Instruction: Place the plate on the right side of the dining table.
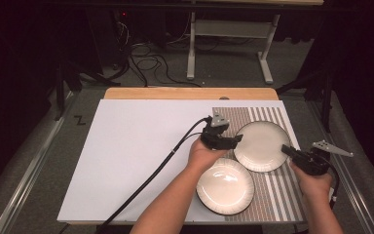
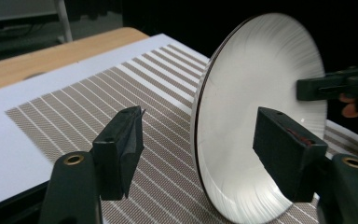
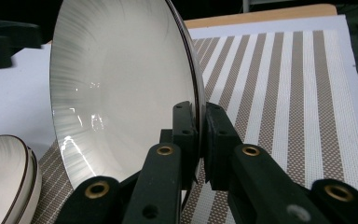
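Observation:
A white plate with a dark rim (image 1: 261, 146) is held over the striped placemat (image 1: 272, 114) at the table's right. My right gripper (image 1: 287, 150) is shut on its right rim; in the right gripper view both jaws of that gripper (image 3: 199, 128) pinch the edge of the plate (image 3: 121, 84), which looks tilted. My left gripper (image 1: 234, 140) is at the plate's left rim, open. In the left gripper view the plate's (image 2: 261, 112) edge lies between the spread jaws of the left gripper (image 2: 200, 149), untouched. A second, similar plate (image 1: 225, 185) lies flat on the mat nearer the person.
The placemat lies on a white board (image 1: 136, 156) whose left part is bare. A wooden table edge (image 1: 190, 93) runs along the back. The left gripper's black cable (image 1: 151, 178) trails toward the front edge. A table frame (image 1: 229, 34) and cables lie on the floor beyond.

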Available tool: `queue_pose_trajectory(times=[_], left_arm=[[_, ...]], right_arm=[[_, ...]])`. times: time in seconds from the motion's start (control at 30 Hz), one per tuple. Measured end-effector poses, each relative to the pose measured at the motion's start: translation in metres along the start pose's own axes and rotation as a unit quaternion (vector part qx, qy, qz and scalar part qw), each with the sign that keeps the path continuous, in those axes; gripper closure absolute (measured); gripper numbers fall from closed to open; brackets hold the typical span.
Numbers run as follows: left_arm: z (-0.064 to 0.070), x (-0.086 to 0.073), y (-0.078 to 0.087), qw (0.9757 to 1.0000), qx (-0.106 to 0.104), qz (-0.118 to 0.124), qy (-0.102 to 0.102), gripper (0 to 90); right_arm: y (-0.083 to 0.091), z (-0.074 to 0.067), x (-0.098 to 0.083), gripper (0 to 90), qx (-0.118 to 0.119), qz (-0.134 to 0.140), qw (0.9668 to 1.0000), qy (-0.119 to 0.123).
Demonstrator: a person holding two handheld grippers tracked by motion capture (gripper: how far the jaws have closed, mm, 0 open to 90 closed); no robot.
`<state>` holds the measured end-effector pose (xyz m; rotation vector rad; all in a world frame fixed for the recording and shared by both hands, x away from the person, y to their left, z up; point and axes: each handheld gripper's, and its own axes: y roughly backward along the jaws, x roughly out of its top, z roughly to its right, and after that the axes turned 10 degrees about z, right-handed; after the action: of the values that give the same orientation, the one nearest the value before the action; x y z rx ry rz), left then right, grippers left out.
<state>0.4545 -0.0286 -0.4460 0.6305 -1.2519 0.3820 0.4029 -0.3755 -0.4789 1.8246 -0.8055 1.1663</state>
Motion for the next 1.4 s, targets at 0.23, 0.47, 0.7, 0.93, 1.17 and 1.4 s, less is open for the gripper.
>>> queue_pose_trajectory(times=[0.23, 0.47, 0.7, 0.93, 1.17, 1.4], left_arm=[[-0.021, 0.001, 0.066, 0.9989, 0.025, 0.039, -0.002, 29.8], [-0.04, -0.004, 0.124, 0.9967, 0.059, 0.048, -0.028, 28.5], [-0.052, -0.015, 0.181, 0.9926, 0.095, 0.063, -0.041, 24.9], [-0.053, -0.031, 0.226, 0.9901, 0.115, 0.065, -0.048, 21.4], [-0.054, -0.049, 0.262, 0.9865, 0.14, 0.073, -0.043, 16.0], [-0.053, -0.068, 0.291, 0.982, 0.164, 0.083, -0.042, 0.2]], right_arm=[[-0.002, 0.005, 0.0, 86.5, -0.002, -0.013, 0.9996, -0.027], [-0.001, 0.004, 0.0, 87.1, -0.002, -0.016, 0.9987, -0.049], [-0.004, -0.005, 0.003, 87.1, -0.014, -0.021, 0.9988, -0.042], [-0.008, -0.008, 0.005, 86.8, -0.029, -0.025, 0.9986, -0.036], [-0.011, -0.006, 0.005, 86.2, -0.036, -0.032, 0.9982, -0.036], [-0.012, -0.002, 0.003, 85.2, -0.043, -0.043, 0.9972, -0.042]])
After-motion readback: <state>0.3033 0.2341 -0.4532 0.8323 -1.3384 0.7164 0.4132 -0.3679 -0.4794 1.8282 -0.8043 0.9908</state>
